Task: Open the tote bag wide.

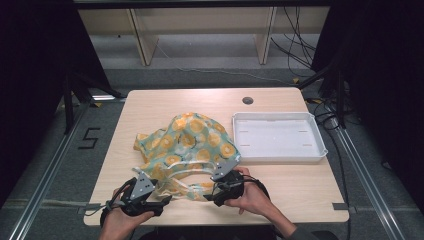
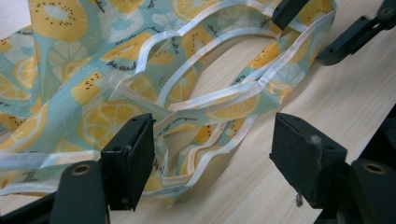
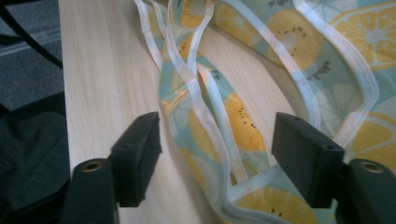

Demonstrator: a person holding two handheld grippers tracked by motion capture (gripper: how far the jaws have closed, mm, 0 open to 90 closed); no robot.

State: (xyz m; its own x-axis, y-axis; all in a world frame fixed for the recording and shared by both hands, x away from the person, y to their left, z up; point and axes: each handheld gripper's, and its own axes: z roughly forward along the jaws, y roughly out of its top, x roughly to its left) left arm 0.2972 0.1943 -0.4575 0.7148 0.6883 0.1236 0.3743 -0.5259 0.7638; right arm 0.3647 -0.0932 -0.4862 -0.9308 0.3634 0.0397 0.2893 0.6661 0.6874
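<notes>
Fig.: L gripper (image 2: 212, 158), jaws apart, straddles trimmed straps at near edge of fruit-print cloth bag (image 1: 192, 145); nothing pinched. R gripper (image 3: 217, 154), jaws likewise apart, hangs over the other strap bundle (image 3: 205, 116), not clamped. Bag lies crumpled mid-table (image 1: 150, 107), just left of white tray (image 1: 320, 145). Handling, est.: thin fabric, light, limp, prob. a bit slick; will sag and slide, not break. Best hold: the bound white trim of a strap or opening hem, where layers are doubled; which layer is uppermost is hard to tell.
</notes>
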